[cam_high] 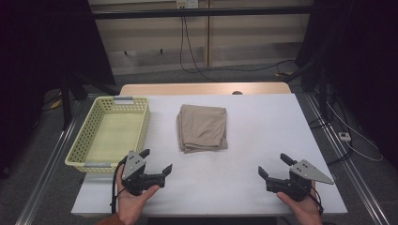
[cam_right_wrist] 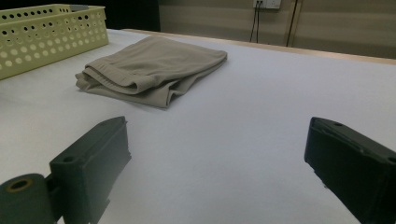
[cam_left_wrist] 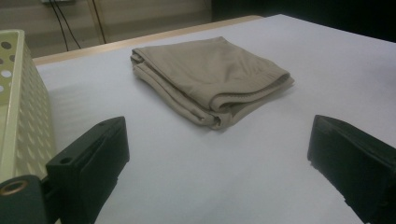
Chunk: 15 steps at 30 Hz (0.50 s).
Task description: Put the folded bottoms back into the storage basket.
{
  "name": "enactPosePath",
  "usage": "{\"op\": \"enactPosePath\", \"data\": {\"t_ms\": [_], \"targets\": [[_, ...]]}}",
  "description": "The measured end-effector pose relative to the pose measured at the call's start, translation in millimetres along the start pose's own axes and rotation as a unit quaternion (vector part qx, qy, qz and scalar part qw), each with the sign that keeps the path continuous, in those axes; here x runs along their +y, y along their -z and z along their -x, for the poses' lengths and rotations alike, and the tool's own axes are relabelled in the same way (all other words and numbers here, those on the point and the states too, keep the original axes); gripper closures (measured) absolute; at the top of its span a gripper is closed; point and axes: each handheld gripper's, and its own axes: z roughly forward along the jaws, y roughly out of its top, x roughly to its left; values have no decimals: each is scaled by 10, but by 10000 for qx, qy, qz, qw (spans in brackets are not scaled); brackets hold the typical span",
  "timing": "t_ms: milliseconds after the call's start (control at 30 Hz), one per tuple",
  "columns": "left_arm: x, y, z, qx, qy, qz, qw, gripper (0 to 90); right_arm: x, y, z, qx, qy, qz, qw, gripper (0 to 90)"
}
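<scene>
A folded beige cloth [cam_high: 202, 127] lies on the white table [cam_high: 253, 140], a little back of the middle. Both gripper views look at it from low down: cloth [cam_left_wrist: 210, 79], cloth [cam_right_wrist: 149, 70]. My left gripper [cam_high: 156, 160] is held over the front left of the table, open, with nothing between its black jaws. My right gripper [cam_high: 274, 165] is held over the front right, also open and empty. Both point toward the cloth and stand well short of it.
A pale yellow perforated basket [cam_high: 80, 145] stands at the left side of the table, empty inside; it also appears as basket [cam_left_wrist: 18, 116] and basket [cam_right_wrist: 51, 32]. Cables hang on the wall and floor behind. Dark stands flank the table.
</scene>
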Motion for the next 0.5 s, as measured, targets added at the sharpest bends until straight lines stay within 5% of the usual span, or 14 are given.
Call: {"op": "enactPosePath", "data": {"t_ms": [500], "targets": [[103, -175, 46, -39, -13, -55, 10000, 55, -10, 4, 54, 18, -149, -18, 9999, 60]]}}
